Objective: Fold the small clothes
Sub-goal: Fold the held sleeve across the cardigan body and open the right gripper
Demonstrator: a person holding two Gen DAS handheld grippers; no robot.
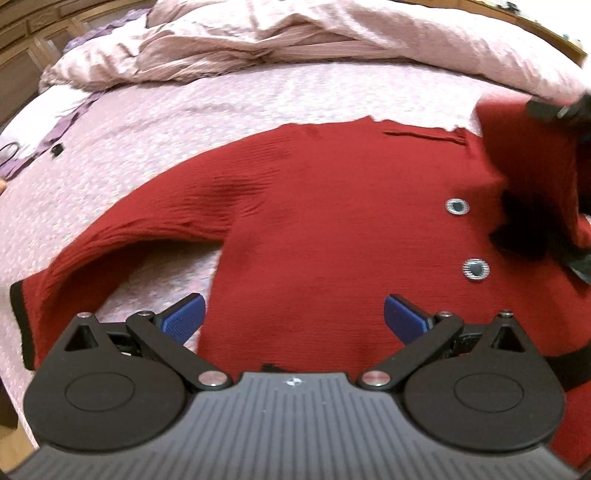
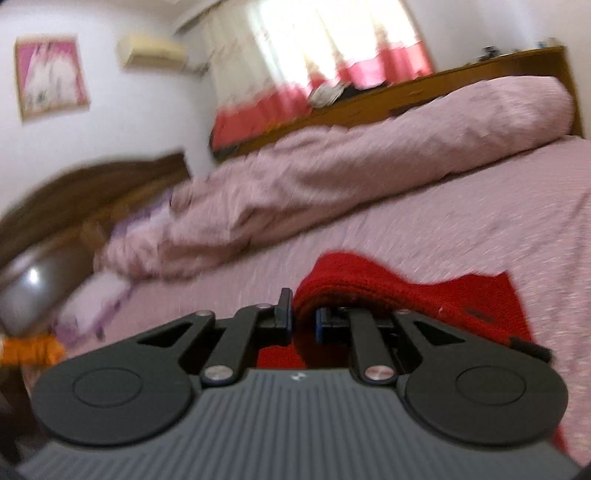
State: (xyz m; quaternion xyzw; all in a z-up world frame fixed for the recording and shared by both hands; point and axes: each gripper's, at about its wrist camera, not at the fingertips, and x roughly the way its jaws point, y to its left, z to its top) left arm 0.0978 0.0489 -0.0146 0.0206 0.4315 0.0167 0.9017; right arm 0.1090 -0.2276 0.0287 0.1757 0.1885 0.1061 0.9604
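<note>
A small red knit cardigan [image 1: 332,221] with black cuffs and two silver buttons [image 1: 457,206] lies flat on the pink bed. Its left sleeve [image 1: 110,251] stretches out to the left. My left gripper [image 1: 293,314] is open just above the cardigan's lower body, with nothing between its blue pads. My right gripper [image 2: 304,317] is shut on the cardigan's right sleeve [image 2: 369,284] and holds it lifted. In the left wrist view that sleeve [image 1: 528,158] hangs folded over the right side of the garment, under the right gripper [image 1: 557,110].
The pink bedsheet [image 1: 221,110] covers the bed. A crumpled pink duvet [image 1: 295,33] lies along the far side. A wooden headboard [image 2: 443,85] and a curtained window stand behind it. A small dark object [image 1: 56,150] lies at the left on the sheet.
</note>
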